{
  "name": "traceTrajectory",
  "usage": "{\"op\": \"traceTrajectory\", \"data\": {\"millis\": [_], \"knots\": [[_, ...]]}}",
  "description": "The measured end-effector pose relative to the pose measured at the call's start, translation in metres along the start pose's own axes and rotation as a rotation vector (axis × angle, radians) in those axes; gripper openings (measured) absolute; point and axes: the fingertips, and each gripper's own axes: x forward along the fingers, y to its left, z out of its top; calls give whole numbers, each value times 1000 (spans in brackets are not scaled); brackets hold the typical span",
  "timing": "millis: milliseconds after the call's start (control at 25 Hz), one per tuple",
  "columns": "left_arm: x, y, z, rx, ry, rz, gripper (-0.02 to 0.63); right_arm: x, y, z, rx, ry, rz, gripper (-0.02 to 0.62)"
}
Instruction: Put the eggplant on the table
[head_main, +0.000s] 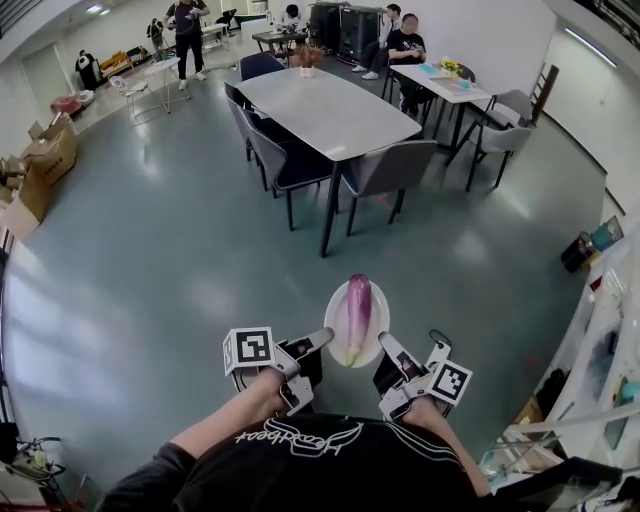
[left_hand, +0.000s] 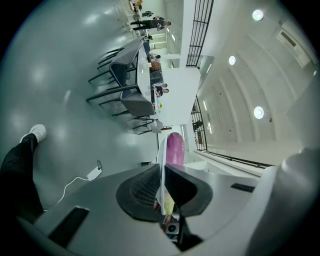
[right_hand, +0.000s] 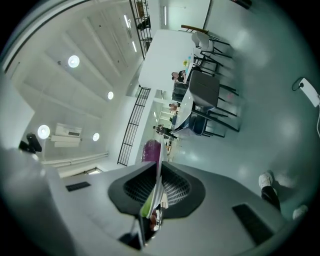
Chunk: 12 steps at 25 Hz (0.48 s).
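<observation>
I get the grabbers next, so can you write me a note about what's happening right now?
Left gripper: shut on the left rim of the plate.
Right gripper: shut on the plate's right rim.
Eggplant: lying on the plate, which is held in the air over the floor in front of the person.
Table: the long grey one ahead, with chairs round it, some way off.
Done: plate and eggplant are picked up.
Left: walk to the table, keep the plate level so the eggplant does not roll off, then put the eggplant on the tabletop.

grey chairs (head_main: 390, 168), cardboard boxes (head_main: 48, 157), seated people (head_main: 407, 46) far back
</observation>
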Motion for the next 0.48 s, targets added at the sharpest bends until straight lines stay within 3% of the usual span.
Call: {"op": "traceTrajectory", "data": {"millis": [280,480], "knots": [[22,34,101,-23,4,48,25,97,-45,26,20,15,-59,20],[37,32,184,-12,0,53,25,175,-53,57,22,18,-70,20]]}}
